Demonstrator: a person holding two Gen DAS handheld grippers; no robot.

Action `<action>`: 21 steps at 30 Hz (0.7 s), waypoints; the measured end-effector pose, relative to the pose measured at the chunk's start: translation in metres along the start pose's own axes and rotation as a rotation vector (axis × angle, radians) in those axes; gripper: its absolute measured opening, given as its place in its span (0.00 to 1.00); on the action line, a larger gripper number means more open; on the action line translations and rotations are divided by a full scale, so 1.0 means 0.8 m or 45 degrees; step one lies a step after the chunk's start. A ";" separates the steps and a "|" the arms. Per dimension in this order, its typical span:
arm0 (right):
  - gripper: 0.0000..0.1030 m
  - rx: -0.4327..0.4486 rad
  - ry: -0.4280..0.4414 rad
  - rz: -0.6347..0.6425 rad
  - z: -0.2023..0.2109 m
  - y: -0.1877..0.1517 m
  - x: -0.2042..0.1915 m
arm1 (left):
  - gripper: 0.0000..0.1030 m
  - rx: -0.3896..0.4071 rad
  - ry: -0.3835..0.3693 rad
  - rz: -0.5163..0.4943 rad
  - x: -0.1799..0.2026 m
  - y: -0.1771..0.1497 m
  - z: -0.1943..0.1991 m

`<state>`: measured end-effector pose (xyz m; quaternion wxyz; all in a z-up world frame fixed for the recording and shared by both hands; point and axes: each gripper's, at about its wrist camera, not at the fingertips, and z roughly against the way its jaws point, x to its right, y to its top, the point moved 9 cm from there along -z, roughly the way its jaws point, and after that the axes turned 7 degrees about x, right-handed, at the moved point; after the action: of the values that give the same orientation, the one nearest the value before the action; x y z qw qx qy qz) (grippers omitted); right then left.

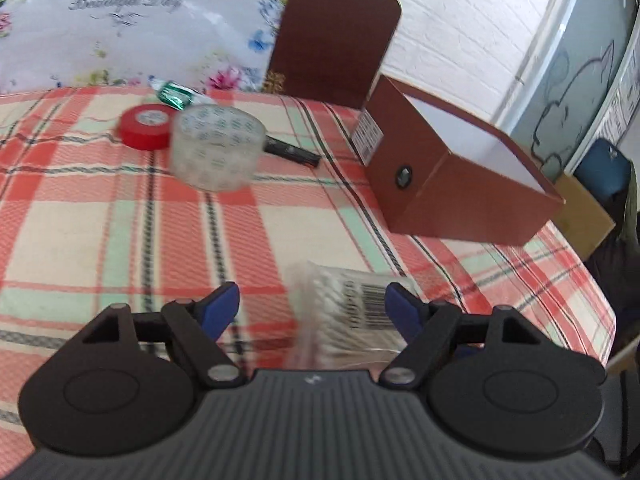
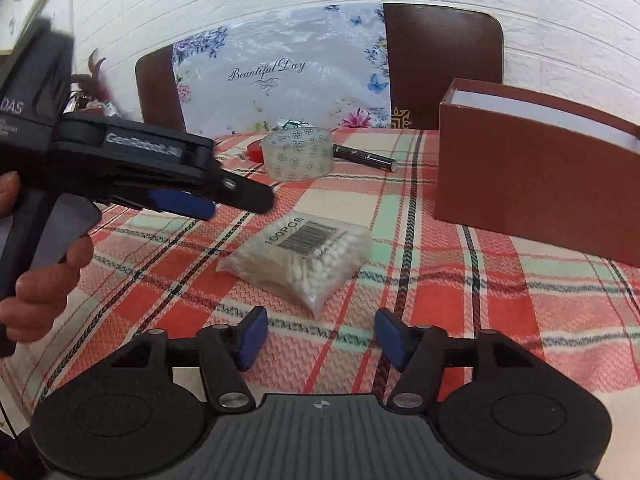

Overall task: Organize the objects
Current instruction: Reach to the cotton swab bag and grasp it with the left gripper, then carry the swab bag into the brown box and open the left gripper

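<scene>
A clear bag of cotton swabs [image 2: 304,256] with a barcode label lies on the plaid tablecloth; in the left wrist view it [image 1: 352,312] lies between the fingers. My left gripper [image 1: 312,308] is open and hovers over the bag; it also shows from the side in the right wrist view [image 2: 224,200]. My right gripper [image 2: 318,336] is open and empty, just short of the bag. Further back lie a clear tape roll [image 1: 216,148], a red tape roll [image 1: 146,126], a black pen [image 1: 292,152] and a green wrapped item [image 1: 176,94]. An open brown box [image 1: 460,184] stands at the right.
The brown box's lid [image 1: 336,36] and a floral "Beautiful Day" board [image 2: 280,76] lean against the white brick wall. The table edge [image 1: 592,280] falls off at the right, with a cardboard box [image 1: 588,216] and a blue chair [image 1: 604,168] beyond.
</scene>
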<state>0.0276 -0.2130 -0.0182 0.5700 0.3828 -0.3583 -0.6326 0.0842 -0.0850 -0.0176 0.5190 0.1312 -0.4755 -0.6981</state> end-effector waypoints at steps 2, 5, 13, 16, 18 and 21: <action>0.60 0.000 0.008 0.019 -0.011 0.006 0.004 | 0.80 -0.068 0.005 0.029 0.003 -0.010 -0.014; 0.61 -0.017 0.021 0.040 -0.033 0.010 0.006 | 0.80 -0.097 -0.015 -0.003 0.012 -0.025 -0.025; 0.33 0.145 -0.013 0.027 -0.023 0.039 0.021 | 0.31 -0.059 -0.232 -0.120 0.099 0.020 -0.005; 0.33 0.343 -0.160 0.119 0.009 0.075 0.042 | 0.31 0.076 -0.274 -0.302 0.158 0.059 0.003; 0.33 0.427 -0.242 0.102 0.022 0.097 0.071 | 0.31 0.108 -0.333 -0.339 0.190 0.083 -0.007; 0.33 0.478 -0.338 0.067 0.028 0.125 0.121 | 0.32 0.125 -0.377 -0.401 0.224 0.111 -0.035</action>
<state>0.0464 -0.3185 0.0736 0.4530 0.3860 -0.5514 -0.5845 0.0800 -0.2529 0.0947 0.3210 0.1249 -0.5534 -0.7583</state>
